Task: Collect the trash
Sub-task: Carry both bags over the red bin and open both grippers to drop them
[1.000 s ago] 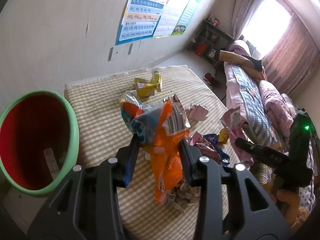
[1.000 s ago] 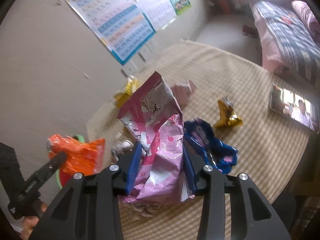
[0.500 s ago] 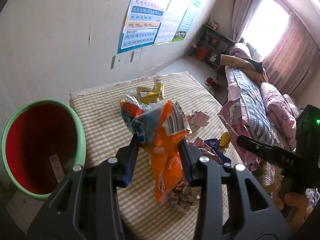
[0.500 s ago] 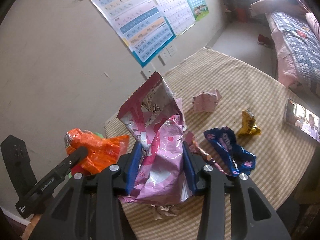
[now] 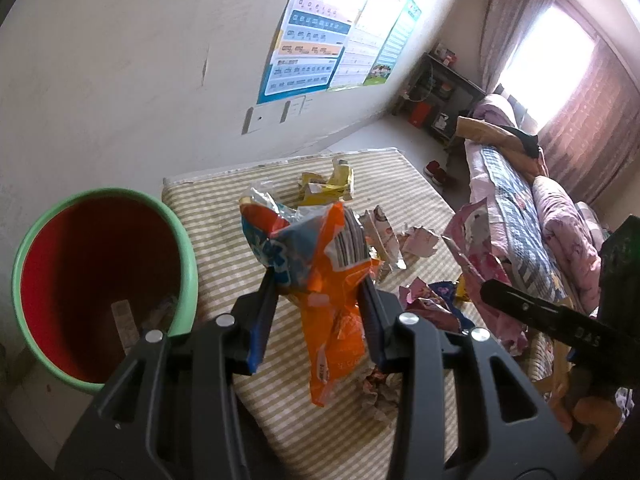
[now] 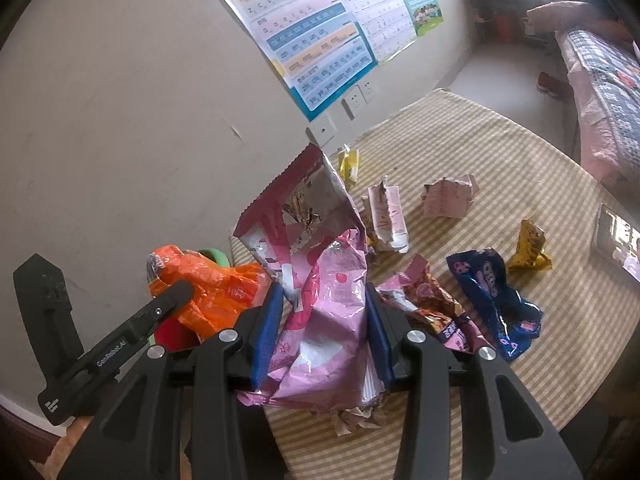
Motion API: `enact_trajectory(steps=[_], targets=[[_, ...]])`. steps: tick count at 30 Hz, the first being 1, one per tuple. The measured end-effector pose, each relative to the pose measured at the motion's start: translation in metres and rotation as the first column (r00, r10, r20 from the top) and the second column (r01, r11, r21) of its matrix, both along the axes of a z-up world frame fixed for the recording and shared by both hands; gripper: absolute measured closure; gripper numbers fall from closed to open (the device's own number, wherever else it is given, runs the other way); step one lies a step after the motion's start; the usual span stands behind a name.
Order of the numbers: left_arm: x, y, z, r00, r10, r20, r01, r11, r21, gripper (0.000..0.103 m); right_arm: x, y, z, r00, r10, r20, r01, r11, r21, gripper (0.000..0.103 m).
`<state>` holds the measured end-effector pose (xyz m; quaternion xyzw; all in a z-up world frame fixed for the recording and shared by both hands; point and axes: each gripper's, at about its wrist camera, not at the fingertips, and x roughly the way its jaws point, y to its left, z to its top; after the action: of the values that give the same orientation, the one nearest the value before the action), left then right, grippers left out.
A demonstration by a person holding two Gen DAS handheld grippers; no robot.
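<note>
So the biggest thing in the shot was the table (image 5: 248, 408) with its striped beige cloth, pushed up against the wall under some posters (image 6: 320, 40). Off its near-left edge sat the bin (image 5: 188, 264), green outside, red inside, with a scrap or two already at the bottom.

Next down in size, the two bags in hand. The left gripper (image 5: 318, 300) had its fingers partly closed, pinching the orange snack bag (image 5: 336, 312) in the middle, bag hanging just right of the bin's rim and not over the opening yet. The right gripper (image 6: 324, 320) was set about the same, clamped on the pink foil bag (image 6: 320, 288), held above the near part of the table, well to the right of the bin.

Smaller stuff lying on the cloth: a blue wrapper (image 6: 492, 300) and a reddish one (image 6: 428, 304) just right of the pink bag, a torn pink carton (image 6: 388, 216), crumpled pink paper (image 6: 448, 196), a gold wrapper (image 6: 528, 248) further right, yellow packaging (image 5: 328, 184) at the far side, and a little crumpled wad (image 6: 356, 416) under the pink bag.

What could go sideways, I reckon: both bags are floppy and slippery foil, so a pinch on the middle could slip. Letting go too early would drop the orange one on the cloth or the floor beside the rim. The pink bag's open top looked like it could spill crumbs if tipped.
</note>
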<state>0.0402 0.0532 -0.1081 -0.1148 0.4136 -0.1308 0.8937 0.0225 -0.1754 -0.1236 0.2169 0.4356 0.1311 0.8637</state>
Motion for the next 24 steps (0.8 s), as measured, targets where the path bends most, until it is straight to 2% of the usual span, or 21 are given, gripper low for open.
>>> enact_trajectory(steps=[24], targets=[[-0.002,0.019,-0.006,0.999,0.037,-0.015,-0.038,0.999,-0.023,0.065,0.002,0.026,-0.003,0.998,0.063,-0.014,-0.063,0.998,-0.006,0.063]])
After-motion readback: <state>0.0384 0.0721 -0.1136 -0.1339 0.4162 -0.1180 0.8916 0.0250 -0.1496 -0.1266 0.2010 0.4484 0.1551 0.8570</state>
